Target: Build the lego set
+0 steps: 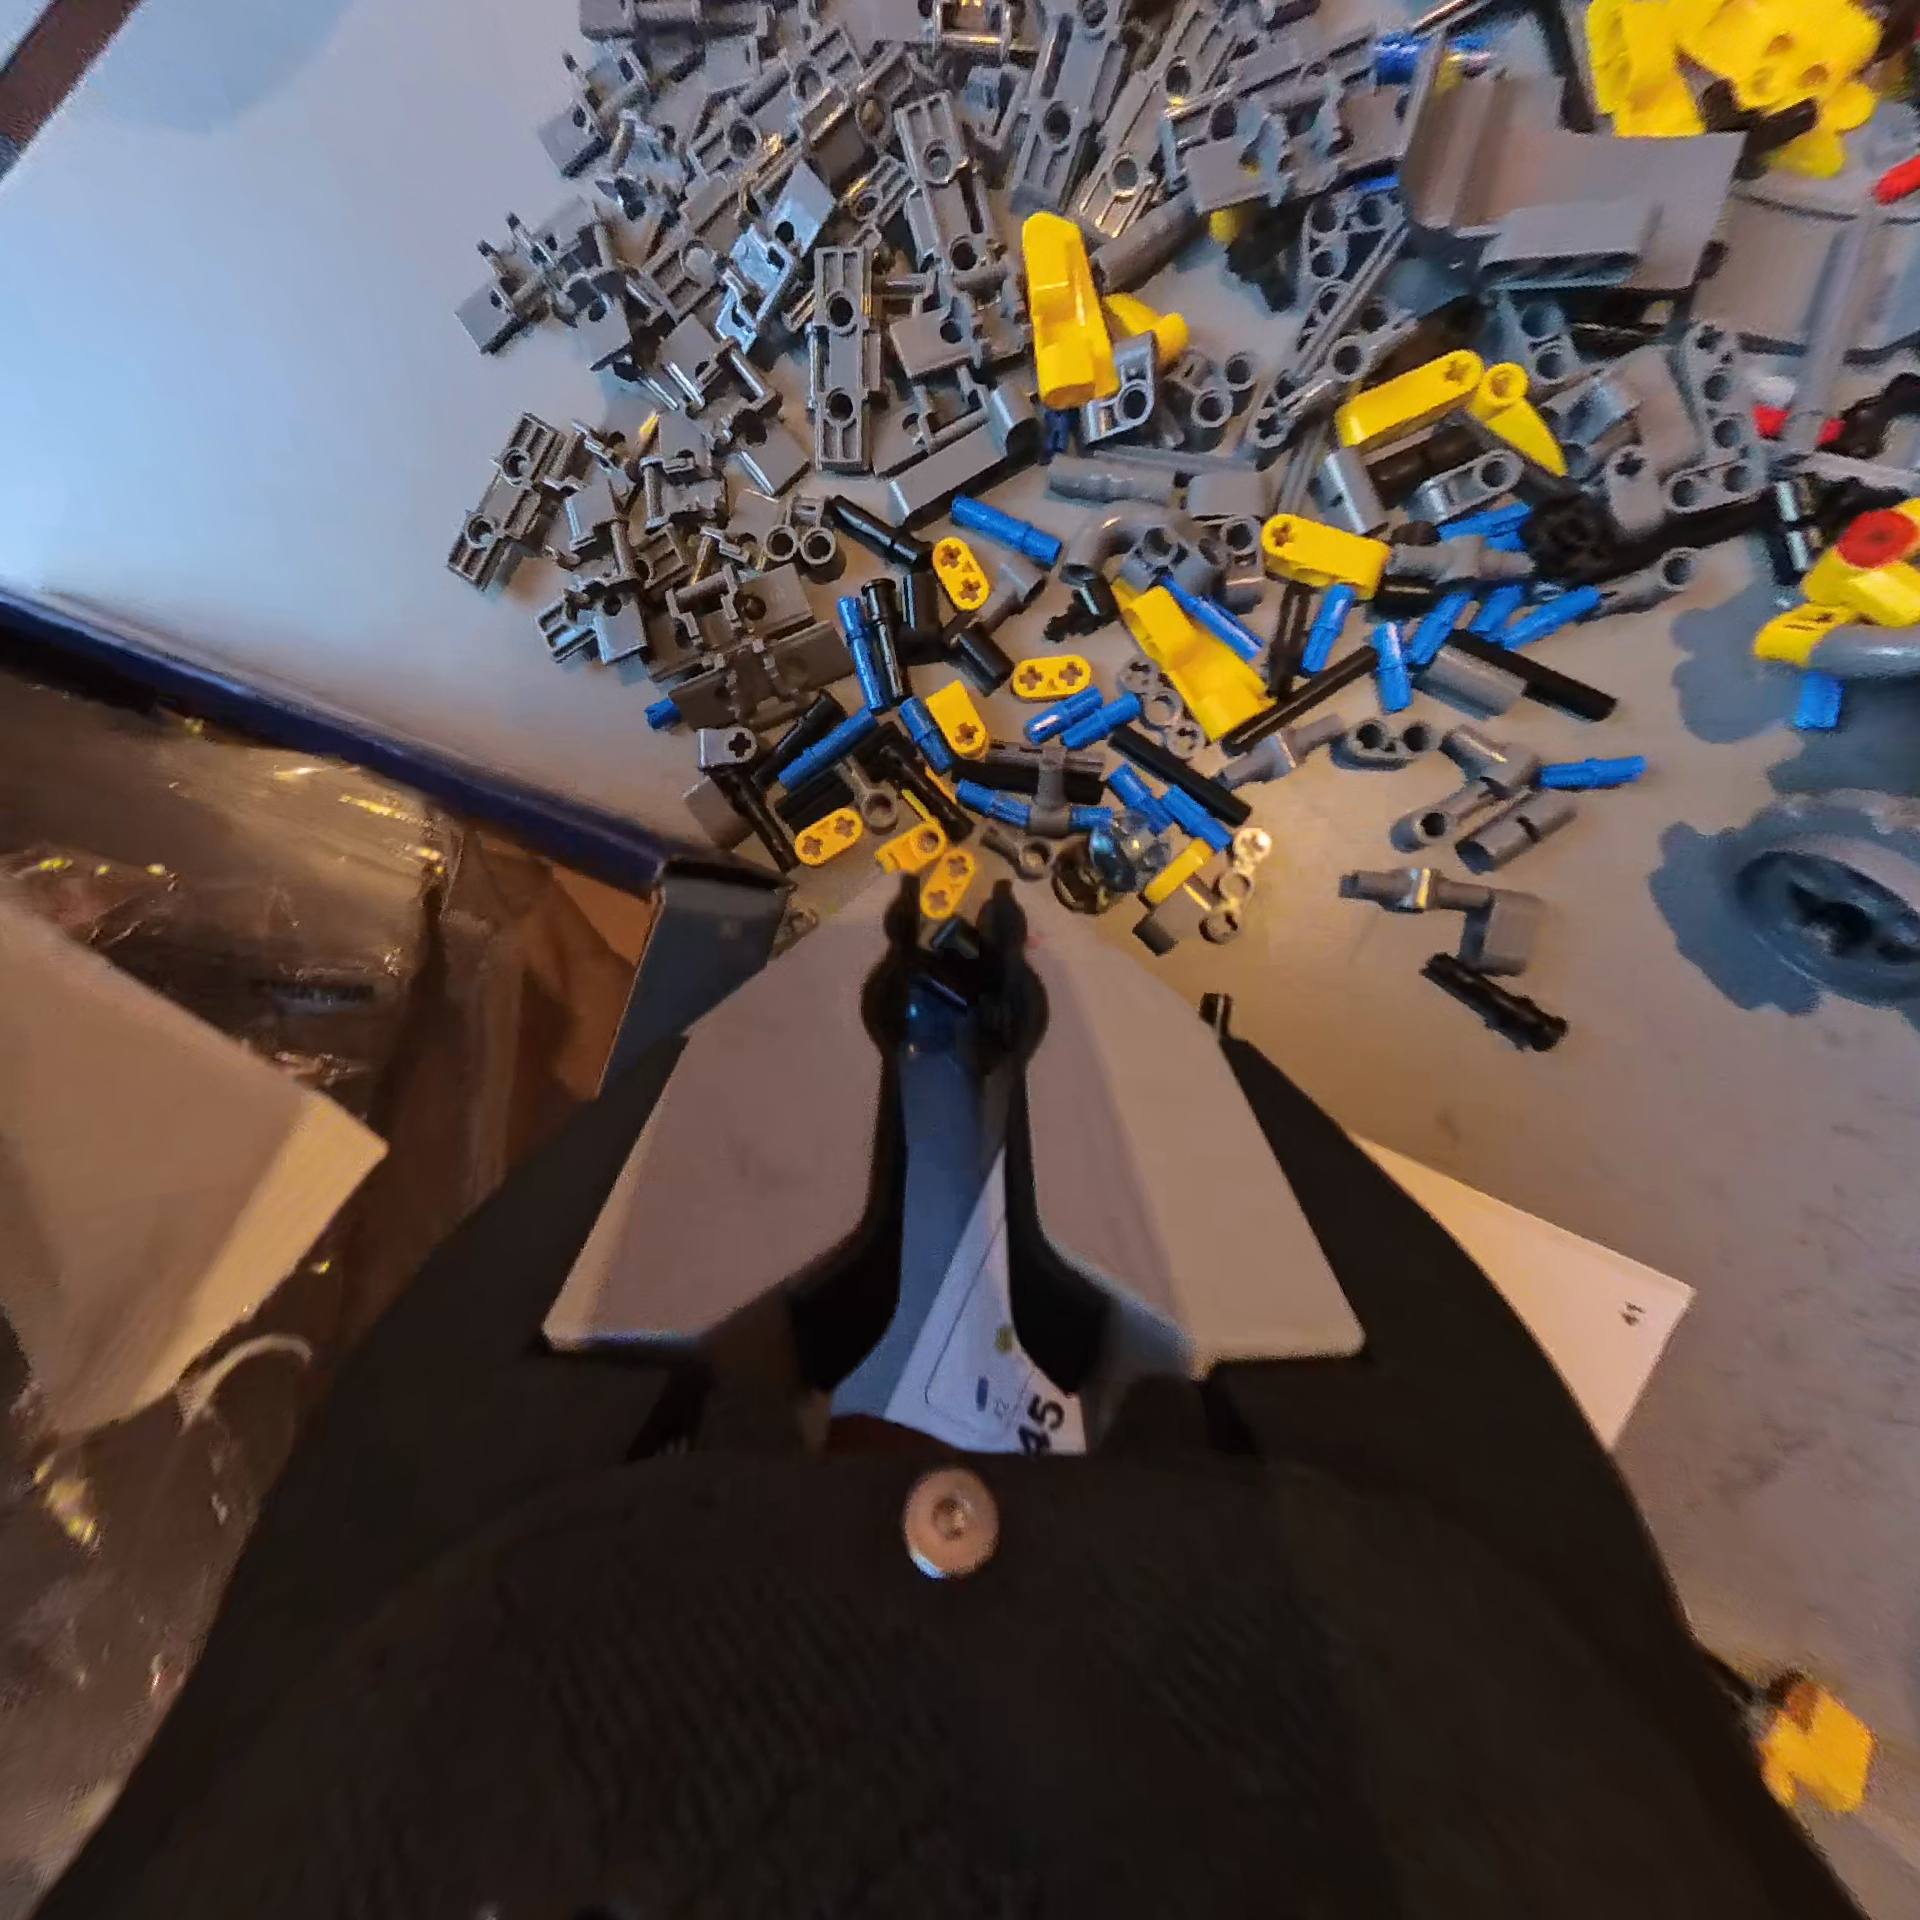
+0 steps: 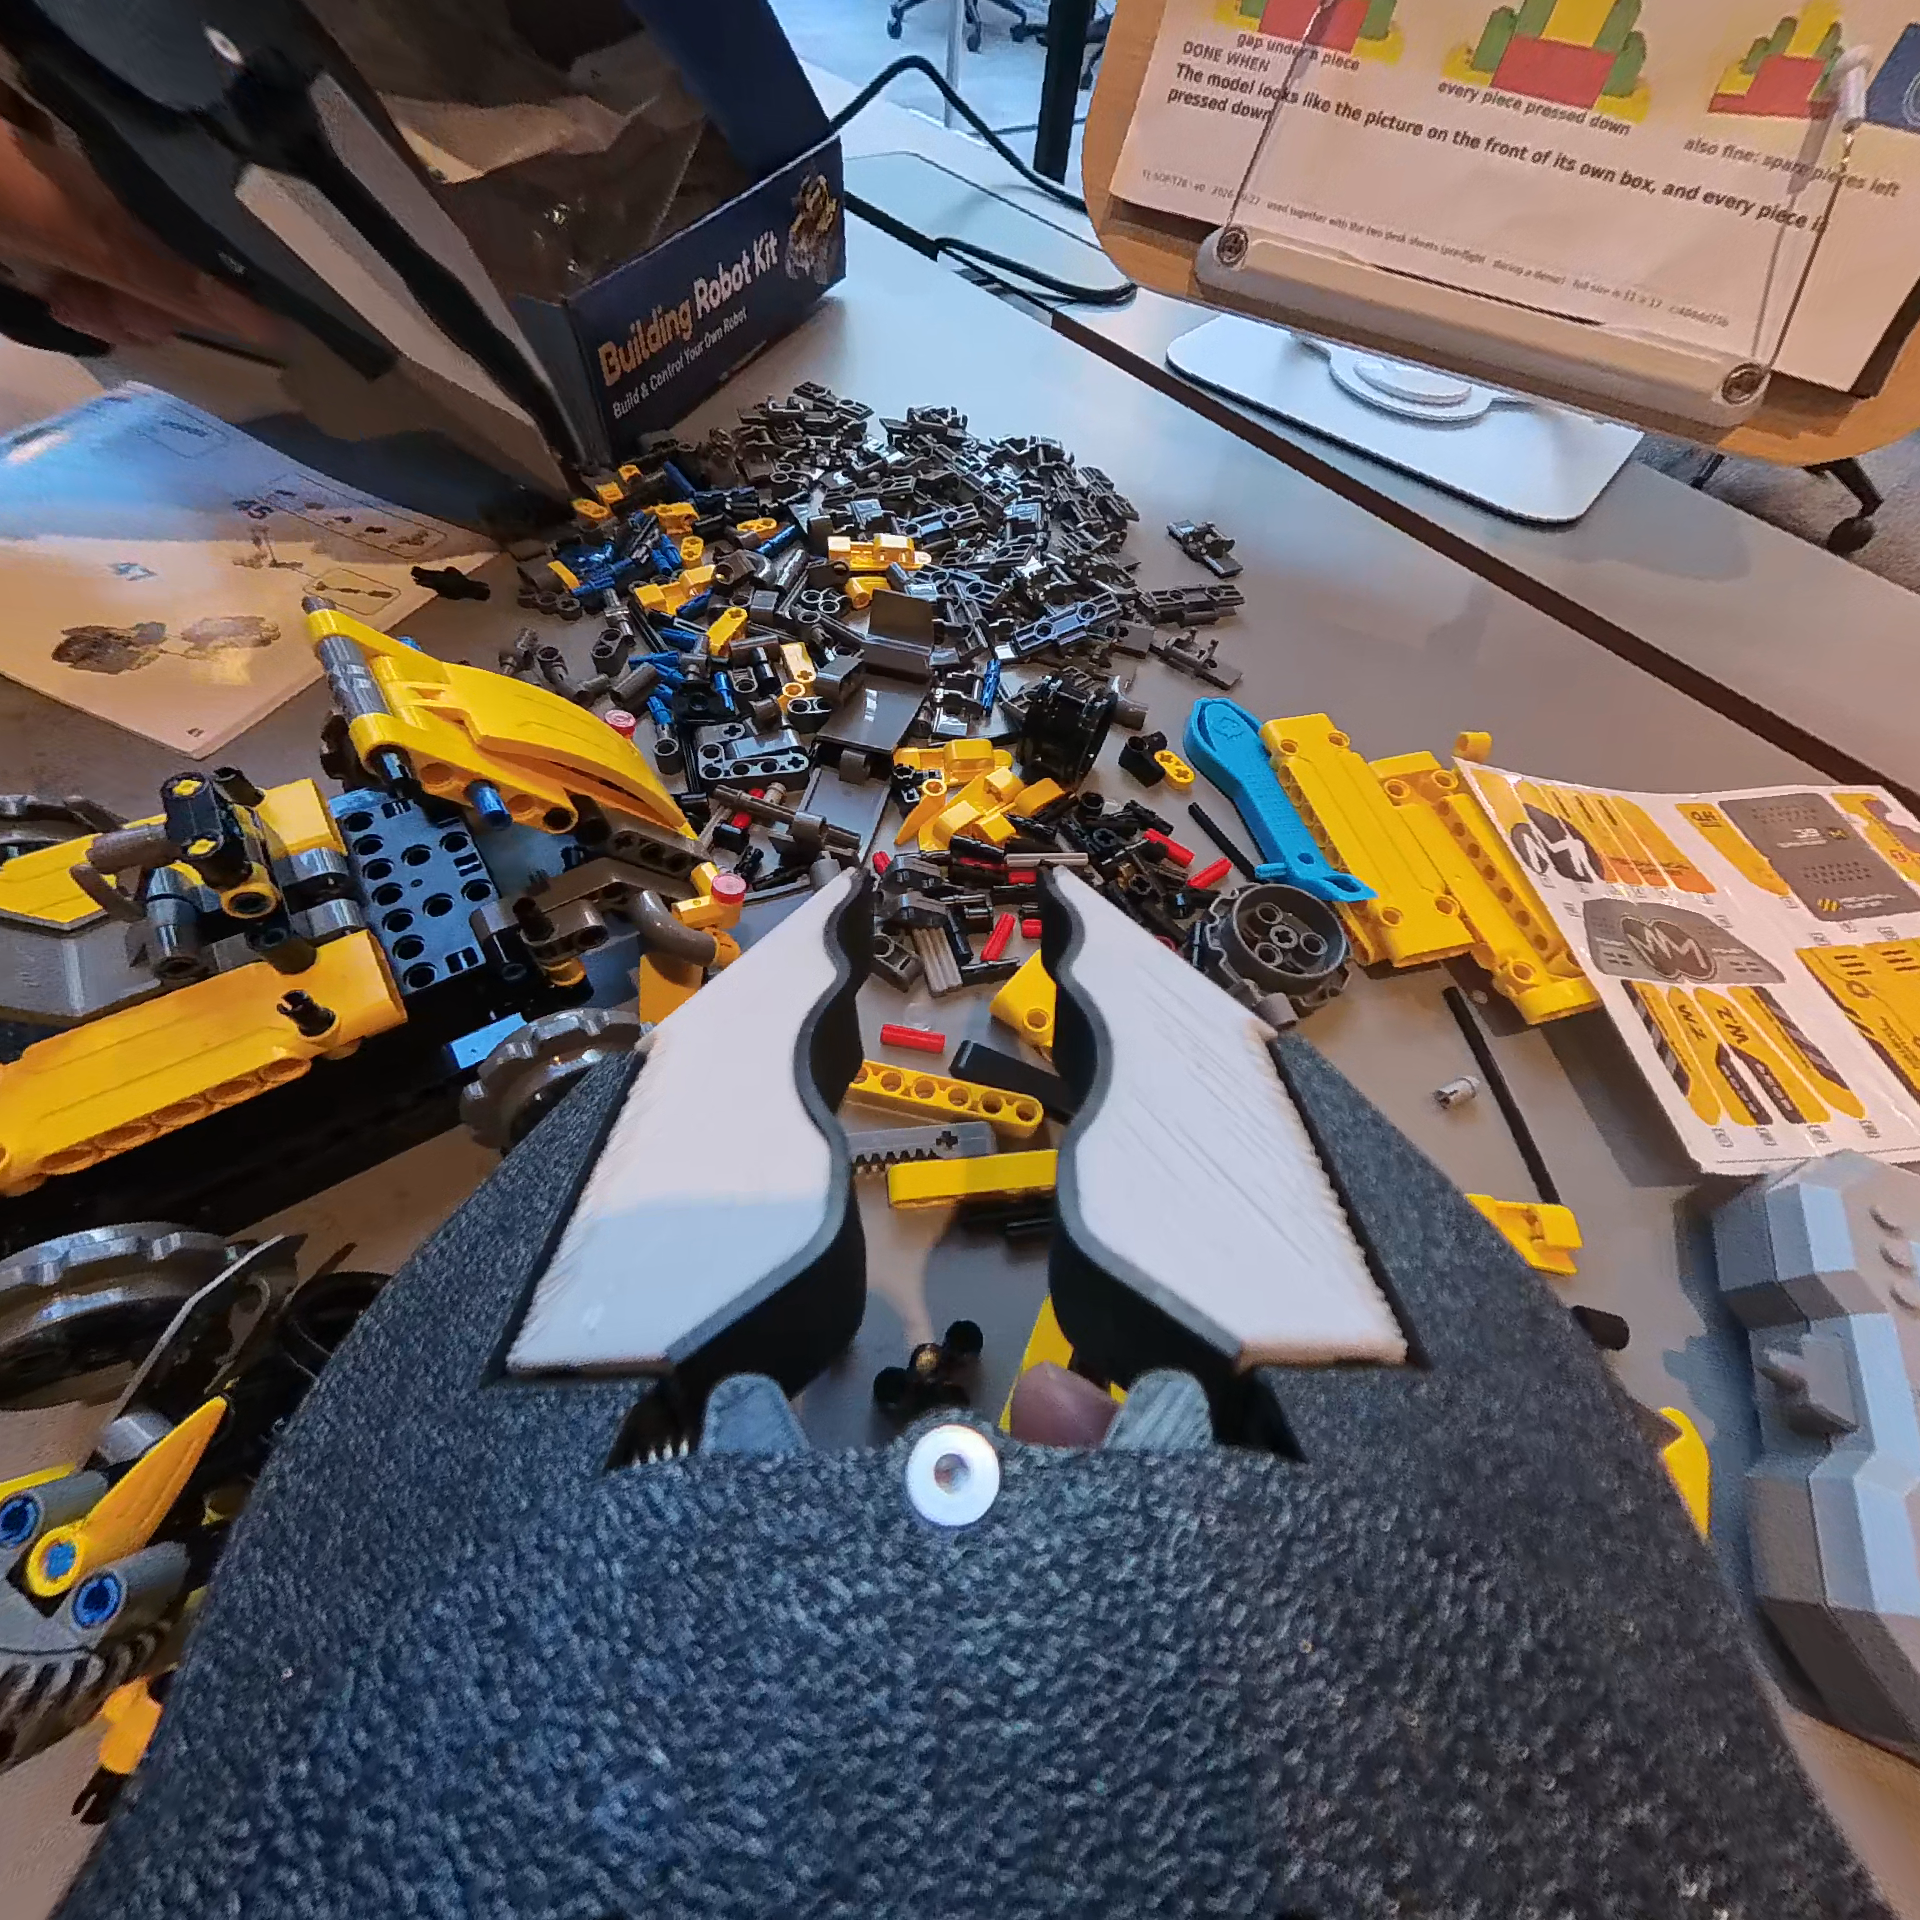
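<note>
Left wrist view: dark blue box at left edge, left gripper at centre with jaws nearly together, pinching a small black pin just short of the loose brick pile spread across the upper frame on the grey surface. Right wrist view: yellow half-built model at left, right gripper centre, jaws apart and empty above scattered red and black pins, sticker sheet at right.
</note>
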